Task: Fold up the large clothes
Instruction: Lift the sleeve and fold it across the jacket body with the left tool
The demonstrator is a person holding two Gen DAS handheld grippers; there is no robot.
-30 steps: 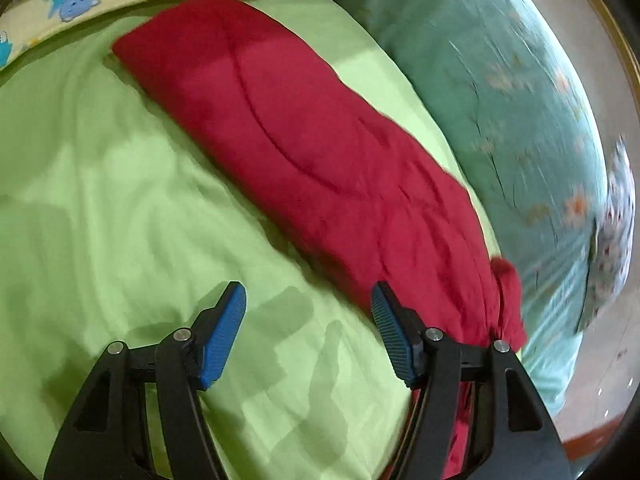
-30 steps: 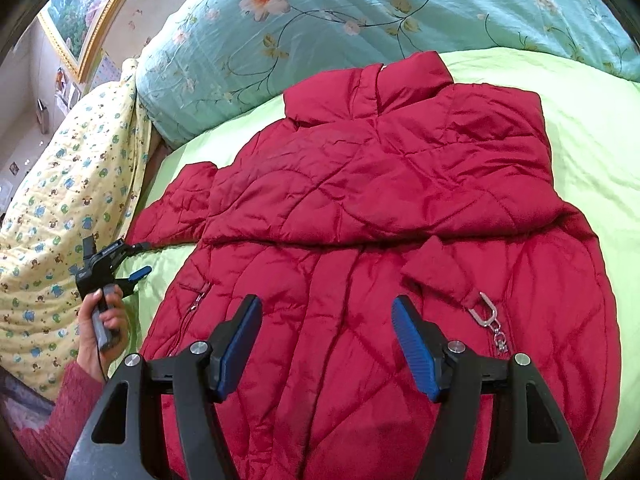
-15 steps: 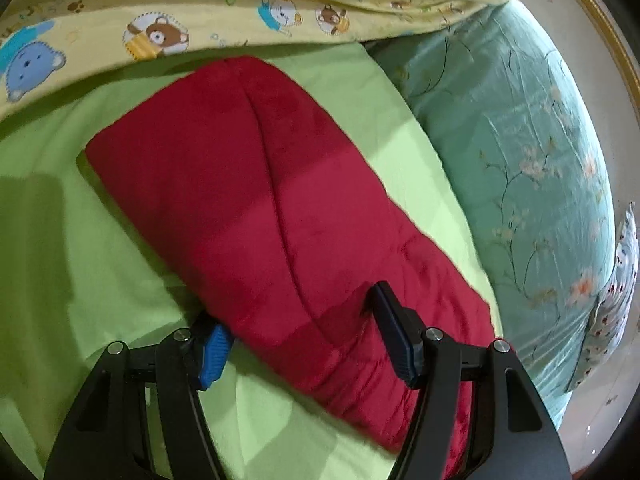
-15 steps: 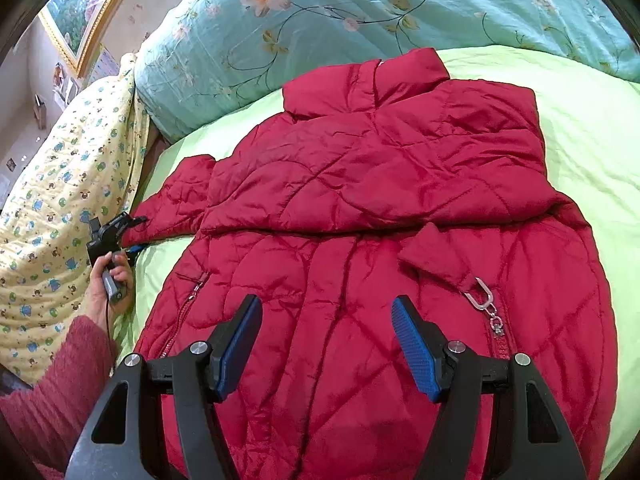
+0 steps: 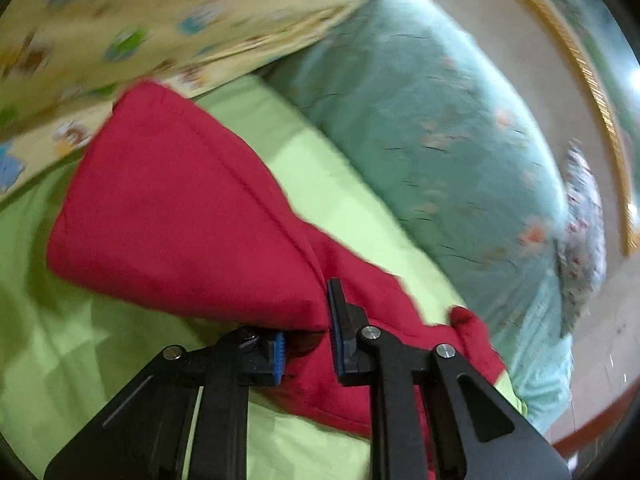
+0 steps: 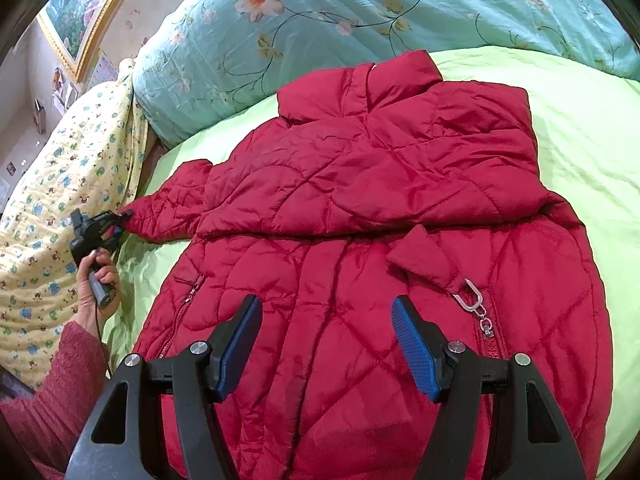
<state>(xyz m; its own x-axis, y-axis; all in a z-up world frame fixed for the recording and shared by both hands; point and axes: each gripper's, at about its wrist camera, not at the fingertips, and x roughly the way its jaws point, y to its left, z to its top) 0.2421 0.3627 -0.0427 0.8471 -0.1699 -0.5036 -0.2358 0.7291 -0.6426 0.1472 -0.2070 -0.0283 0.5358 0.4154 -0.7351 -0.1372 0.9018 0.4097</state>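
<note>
Left hand-held gripper is clamped on the red quilted jacket's sleeve cuff over the bed; right hand-held gripper hovers apart. Slippery fabric could slide free if tugged.

Red diamond-quilted jacket on a lime-green sheet; teal floral quilt above; yellow cartoon-animal blanket at left.

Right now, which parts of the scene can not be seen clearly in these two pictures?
- Left wrist view: the yellow quilt print is motion-blurred.
- Left wrist view: the left tongs pinch the red sleeve; their tips are covered by cloth.
- Right wrist view: the jacket hem is behind the right tongs.
</note>
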